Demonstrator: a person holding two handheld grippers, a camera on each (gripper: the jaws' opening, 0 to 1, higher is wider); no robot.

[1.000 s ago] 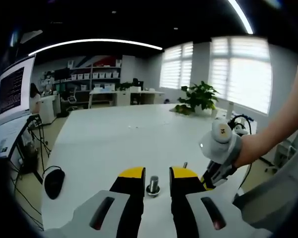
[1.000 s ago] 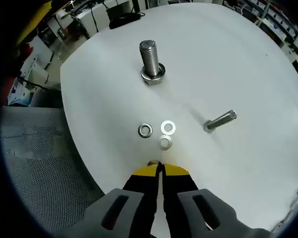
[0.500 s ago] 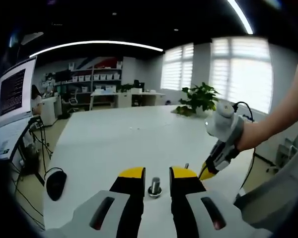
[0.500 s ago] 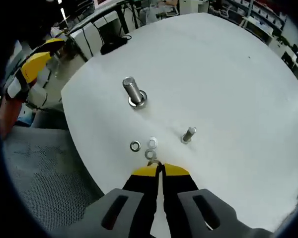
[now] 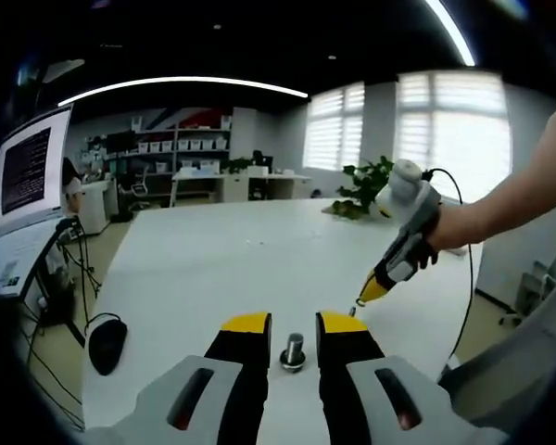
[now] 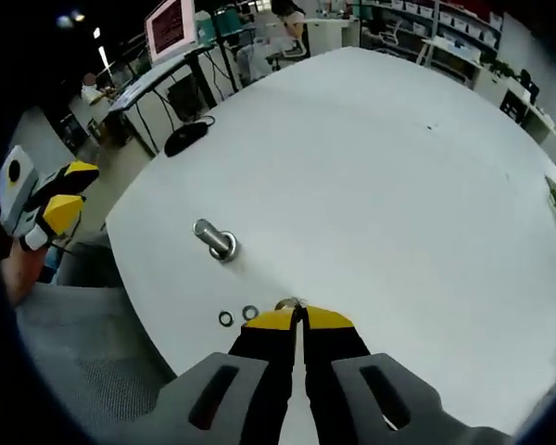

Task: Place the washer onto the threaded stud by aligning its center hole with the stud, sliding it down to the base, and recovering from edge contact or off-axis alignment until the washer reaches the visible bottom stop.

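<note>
The right hand-held gripper [image 6: 299, 318] has its yellow tips pressed together, and a small metal piece shows just at their ends; I judge this is the washer [image 6: 287, 304], but it is too small to be sure. In the left gripper view this same tool hangs above the surface [image 6: 380, 167], beyond the stud, tips pointing down.

The left hand-held gripper [image 5: 294, 326] is open a moderate way and holds nothing. The threaded stud [image 5: 293, 350] stands between its two jaws, apart from both, close to the near edge of the surface. In the right gripper view the stud [image 6: 213, 239] is well apart from the pinched washer.

The risk from here: the washer is held only by its rim, so it may tilt or slip out on the way. If it arrives off-axis, its edge will catch on the top thread and it could drop.

Two loose washers [image 6: 237, 316] lie near the edge. The centre hole of the held washer and the bottom stop of the stud are hard to make out.
</note>
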